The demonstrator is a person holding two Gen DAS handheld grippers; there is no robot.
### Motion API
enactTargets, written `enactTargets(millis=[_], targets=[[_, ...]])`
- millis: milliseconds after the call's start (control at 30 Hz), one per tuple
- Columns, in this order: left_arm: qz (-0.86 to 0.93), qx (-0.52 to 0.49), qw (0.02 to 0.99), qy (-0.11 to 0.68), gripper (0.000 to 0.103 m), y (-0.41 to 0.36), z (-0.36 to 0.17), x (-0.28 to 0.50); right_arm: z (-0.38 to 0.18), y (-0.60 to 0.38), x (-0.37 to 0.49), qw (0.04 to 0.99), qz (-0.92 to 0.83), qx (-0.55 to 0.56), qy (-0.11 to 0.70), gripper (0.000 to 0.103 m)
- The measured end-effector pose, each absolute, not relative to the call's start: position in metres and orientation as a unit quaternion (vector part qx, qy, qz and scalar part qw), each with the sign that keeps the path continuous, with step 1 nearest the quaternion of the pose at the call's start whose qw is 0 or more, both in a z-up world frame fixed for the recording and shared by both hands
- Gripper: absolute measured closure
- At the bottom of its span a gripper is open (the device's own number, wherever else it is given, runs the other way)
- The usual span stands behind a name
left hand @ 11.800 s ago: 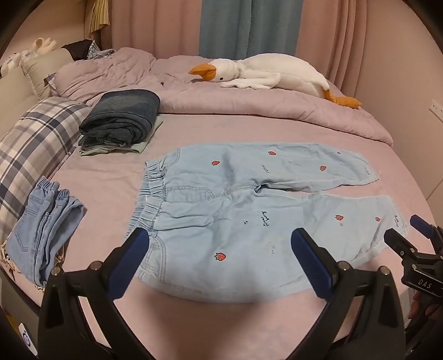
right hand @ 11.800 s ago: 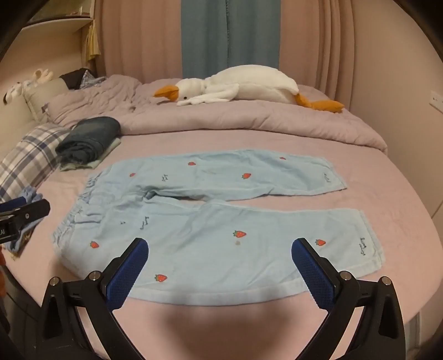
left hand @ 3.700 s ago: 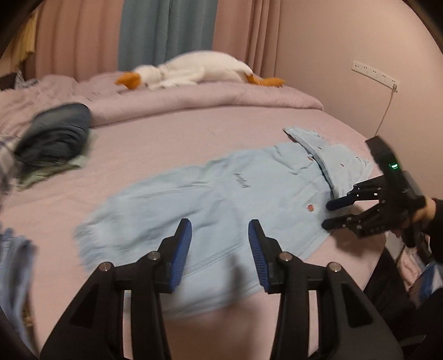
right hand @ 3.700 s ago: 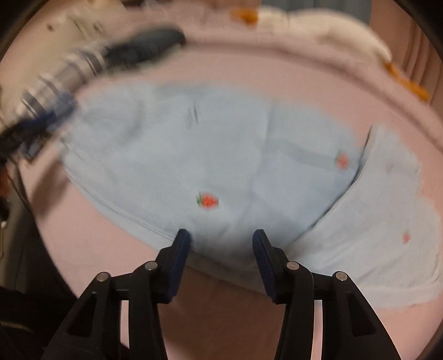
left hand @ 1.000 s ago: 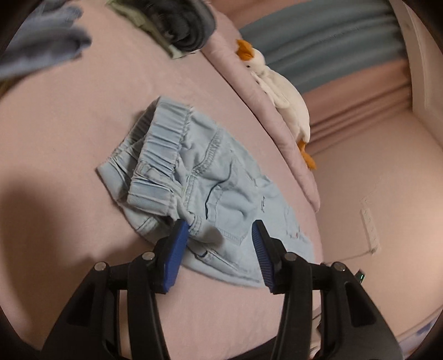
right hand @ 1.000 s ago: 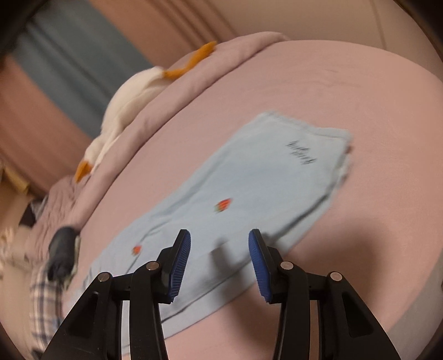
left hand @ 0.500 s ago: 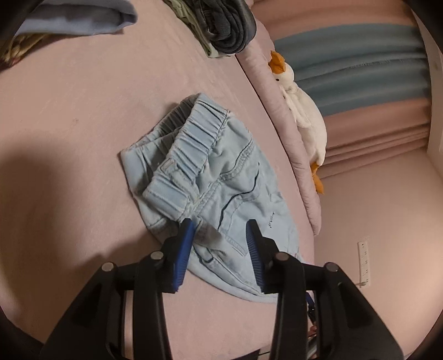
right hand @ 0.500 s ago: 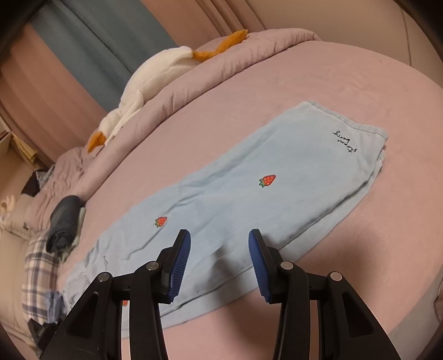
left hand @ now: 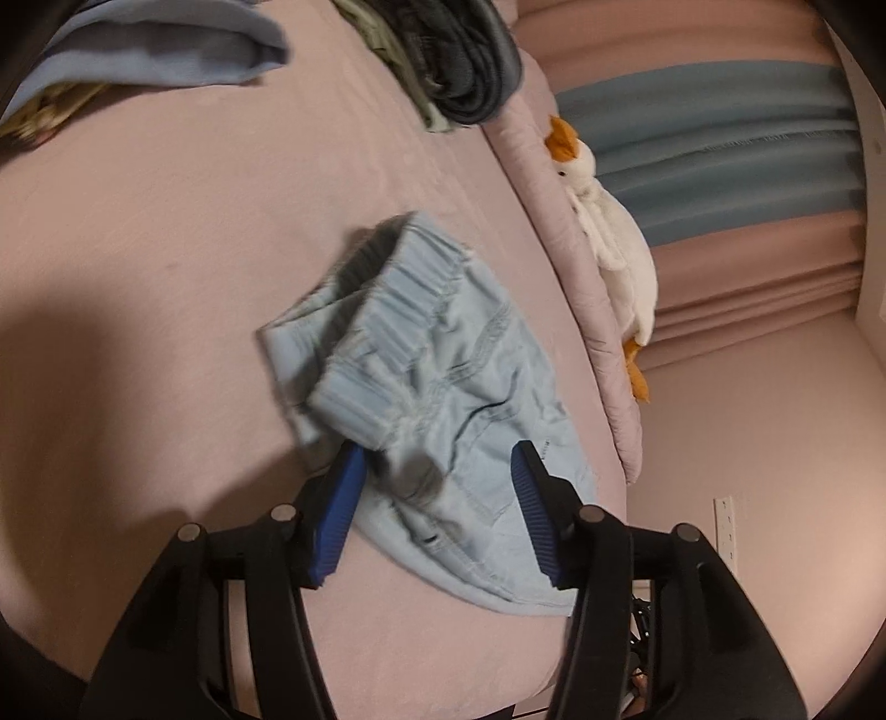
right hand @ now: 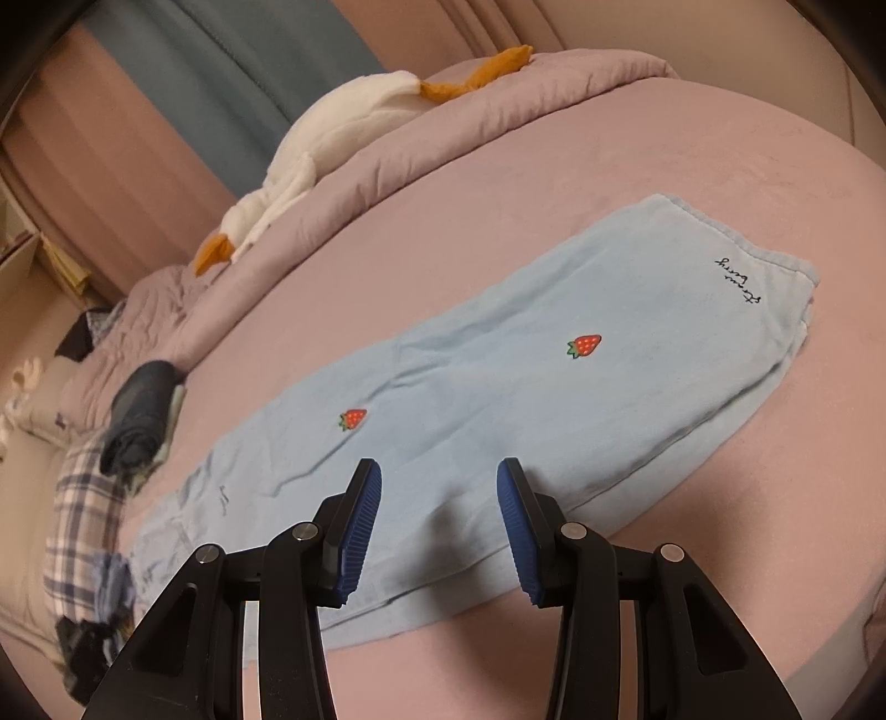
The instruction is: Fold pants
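Note:
Light blue pants with red strawberry marks lie on the pink bed, folded lengthwise with one leg over the other. In the left wrist view their elastic waistband end (left hand: 410, 332) is bunched and slightly lifted, and my left gripper (left hand: 437, 471) stands open with its jaws on either side of the near waist corner. In the right wrist view the legs (right hand: 498, 399) lie flat, hems to the right. My right gripper (right hand: 437, 482) is open and empty just above the near edge of the legs.
A folded dark jeans stack (left hand: 459, 50) and other blue jeans (left hand: 166, 50) lie at the bed's head end by a plaid pillow (right hand: 83, 498). A plush goose (right hand: 332, 144) lies on the rolled quilt (right hand: 443, 127). A wall socket (left hand: 725, 526) is beyond the bed.
My left gripper has closed in on the waistband corner and its jaws have spread a little; the waistband has shifted and looks lifted. My right gripper has barely moved over the legs.

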State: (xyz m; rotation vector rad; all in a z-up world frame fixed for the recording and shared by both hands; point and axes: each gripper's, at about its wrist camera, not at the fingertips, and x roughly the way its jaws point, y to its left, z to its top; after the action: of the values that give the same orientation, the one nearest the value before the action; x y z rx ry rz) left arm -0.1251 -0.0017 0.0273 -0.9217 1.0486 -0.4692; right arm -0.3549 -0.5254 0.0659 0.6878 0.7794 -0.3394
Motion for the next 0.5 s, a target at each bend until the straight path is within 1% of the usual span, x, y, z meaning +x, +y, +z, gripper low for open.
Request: enactTargets(millis=[67,100,133,167,200,233,300,367,500], targets=[[-0.214,-0.415,0.739,0.486,0.050,-0.009,0.022,-0.117,0.064,-0.525,-0.355,0.853,-0.160,0.331,0.371,0.059],[-0.208,-0.417,0.735,0.492,0.053,-0.011,0.017,-0.115,0.063,-0.524,-0.354,0.851,-0.159,0.334,0.372,0.059],[-0.202,-0.421,0.732,0.496,0.068,-0.013,0.012,-0.112,0.062,-0.524,-0.354,0.851,-0.159,0.333,0.374,0.059],[-0.199,-0.417,0.733,0.499,0.078,-0.016,0.009,-0.110,0.061,-0.522,-0.353,0.850,-0.159,0.332,0.377,0.059],[-0.193,-0.407,0.739,0.501,0.091,-0.018,0.008,-0.109,0.060,-0.521,-0.353,0.850,-0.158,0.332,0.378,0.059],[-0.191,-0.402,0.742,0.501,0.092,-0.018,0.008,-0.109,0.060,-0.519,-0.353,0.850,-0.157,0.330,0.379,0.059],[-0.203,-0.394,0.762,0.472,0.094,-0.015,0.021,-0.115,0.062,-0.517,-0.353,0.852,-0.160,0.319,0.382,0.059],[-0.217,-0.389,0.779,0.441,0.094,-0.009,0.041,-0.122,0.062,-0.518,-0.355,0.851,-0.167,0.317,0.385,0.059],[-0.217,-0.375,0.798,0.419,0.094,0.003,0.058,-0.121,0.068,-0.527,-0.365,0.850,-0.183,0.322,0.374,0.059]])
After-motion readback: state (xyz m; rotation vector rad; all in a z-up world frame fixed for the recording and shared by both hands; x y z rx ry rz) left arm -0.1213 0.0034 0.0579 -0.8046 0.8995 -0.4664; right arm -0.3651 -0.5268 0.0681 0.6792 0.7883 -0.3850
